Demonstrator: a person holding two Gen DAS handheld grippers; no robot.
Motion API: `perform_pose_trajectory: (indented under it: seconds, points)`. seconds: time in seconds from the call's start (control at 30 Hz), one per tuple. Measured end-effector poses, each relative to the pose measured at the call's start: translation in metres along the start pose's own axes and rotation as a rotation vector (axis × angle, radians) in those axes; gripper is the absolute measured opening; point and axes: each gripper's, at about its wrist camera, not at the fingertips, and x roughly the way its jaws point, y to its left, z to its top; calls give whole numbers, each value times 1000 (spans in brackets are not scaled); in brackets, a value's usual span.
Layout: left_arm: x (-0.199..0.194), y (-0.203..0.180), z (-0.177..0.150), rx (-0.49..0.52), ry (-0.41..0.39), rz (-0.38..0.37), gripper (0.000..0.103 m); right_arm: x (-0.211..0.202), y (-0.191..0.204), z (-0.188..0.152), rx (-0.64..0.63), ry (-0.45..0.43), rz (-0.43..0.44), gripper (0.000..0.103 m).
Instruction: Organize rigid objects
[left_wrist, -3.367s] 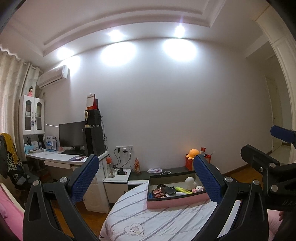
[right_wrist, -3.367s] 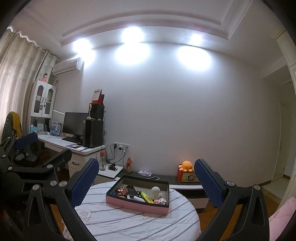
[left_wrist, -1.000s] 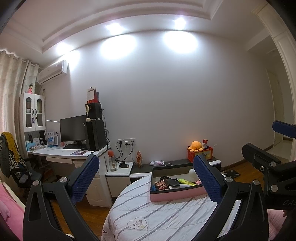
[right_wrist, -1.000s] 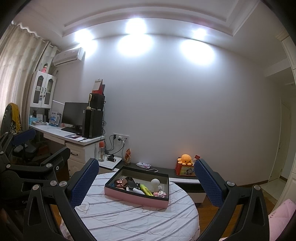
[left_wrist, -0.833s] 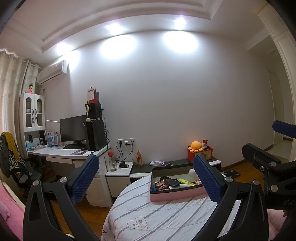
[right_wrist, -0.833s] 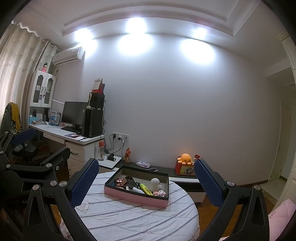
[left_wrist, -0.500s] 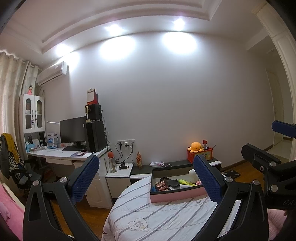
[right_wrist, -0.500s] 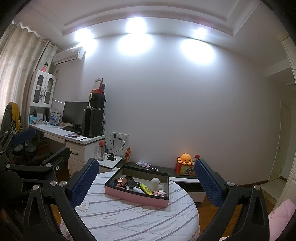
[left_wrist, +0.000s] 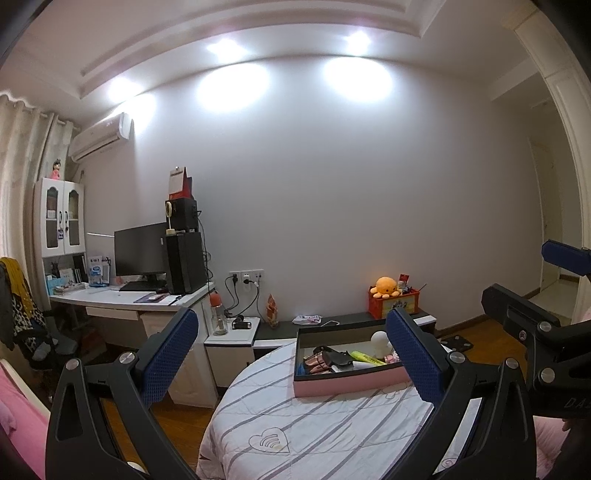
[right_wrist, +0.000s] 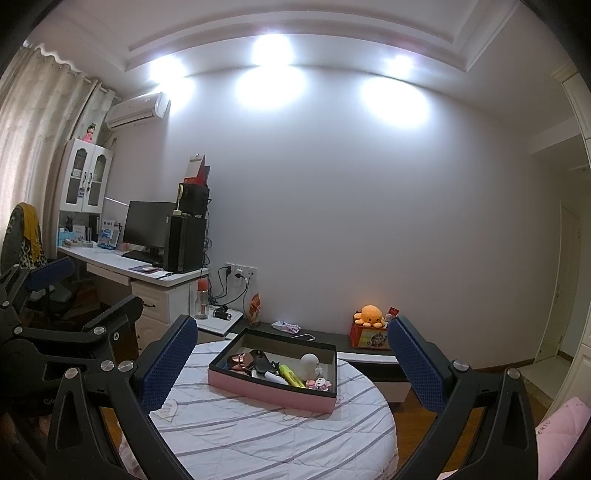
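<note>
Both the left gripper (left_wrist: 291, 354) and the right gripper (right_wrist: 291, 360) are hovering spread wide, empty, well short of the shallow pink-walled rectangular tray (right_wrist: 271, 393) holding small rigid items on the striped round table (right_wrist: 258, 435). Crowded contents are risking a mis-grasp; individual pieces are too small to identify.

Bare striped tablecloth (right_wrist: 266, 435) lies open before both grippers; the pink box (right_wrist: 271, 393) stands at twelve o'clock; its raised walls fence the clutter, leaving entry only from above.
</note>
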Motion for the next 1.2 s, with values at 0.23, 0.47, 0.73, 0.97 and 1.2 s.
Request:
perform_pose_trajectory:
  seconds: [0.23,0.47,0.73,0.97,1.2]
  points:
    - [2,-1,-1,7,8,5,103,1,1,0,-3,11,-1,103]
    - [-1,2,-2,10,-13,12,103,2,1,0,-4,19,4,103]
    - [0,3,-4,10,-10,12,103,4,1,0,-5,20,6,103]
    - [1,2,-5,11,-2,11,103,5,2,0,-11,25,2,103]
    - [2,1,-5,13,6,12,103,8,2,-1,-10,32,4,103]
